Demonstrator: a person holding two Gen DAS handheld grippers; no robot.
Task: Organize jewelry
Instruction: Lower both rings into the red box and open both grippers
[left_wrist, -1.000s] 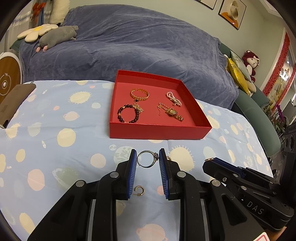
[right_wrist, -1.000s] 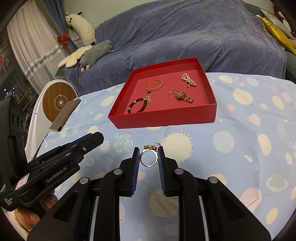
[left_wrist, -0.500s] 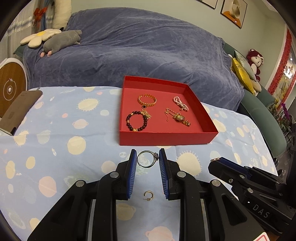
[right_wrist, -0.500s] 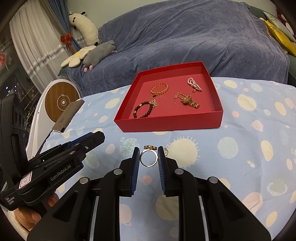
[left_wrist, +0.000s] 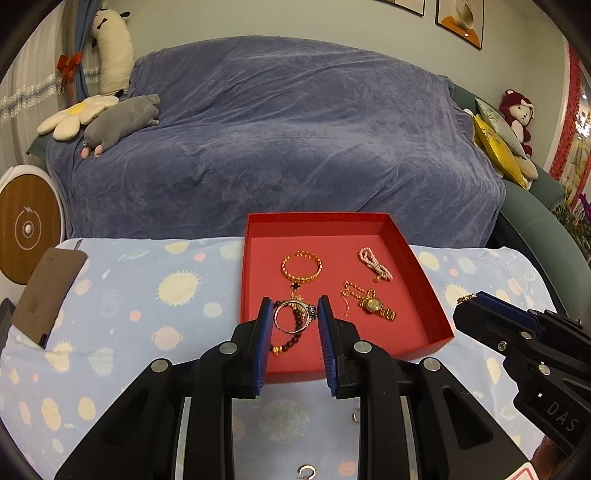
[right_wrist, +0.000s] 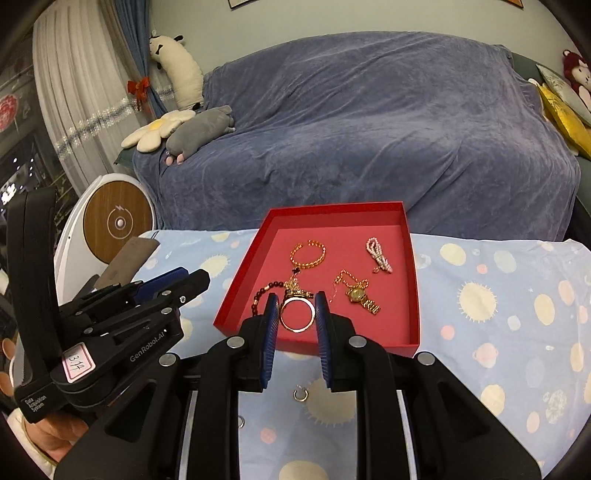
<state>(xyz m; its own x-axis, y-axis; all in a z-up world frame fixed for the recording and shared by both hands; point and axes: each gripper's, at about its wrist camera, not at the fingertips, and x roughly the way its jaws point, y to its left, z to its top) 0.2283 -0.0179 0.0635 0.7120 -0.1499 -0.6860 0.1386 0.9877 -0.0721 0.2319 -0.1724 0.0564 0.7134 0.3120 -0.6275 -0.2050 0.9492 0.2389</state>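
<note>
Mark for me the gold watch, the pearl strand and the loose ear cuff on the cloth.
gold watch (right_wrist: 357, 294), right wrist view, on its dial.
pearl strand (right_wrist: 377, 254), right wrist view, mid-strand.
ear cuff (right_wrist: 300, 394), right wrist view, on its band.

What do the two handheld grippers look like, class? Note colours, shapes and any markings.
Both the left gripper and right gripper have chunky black plastic bodies, silver screws and ribbed blue pads. The left body reads "GenRobot.AI", with a pink handwritten sticker. The right body reads "DAS".
</note>
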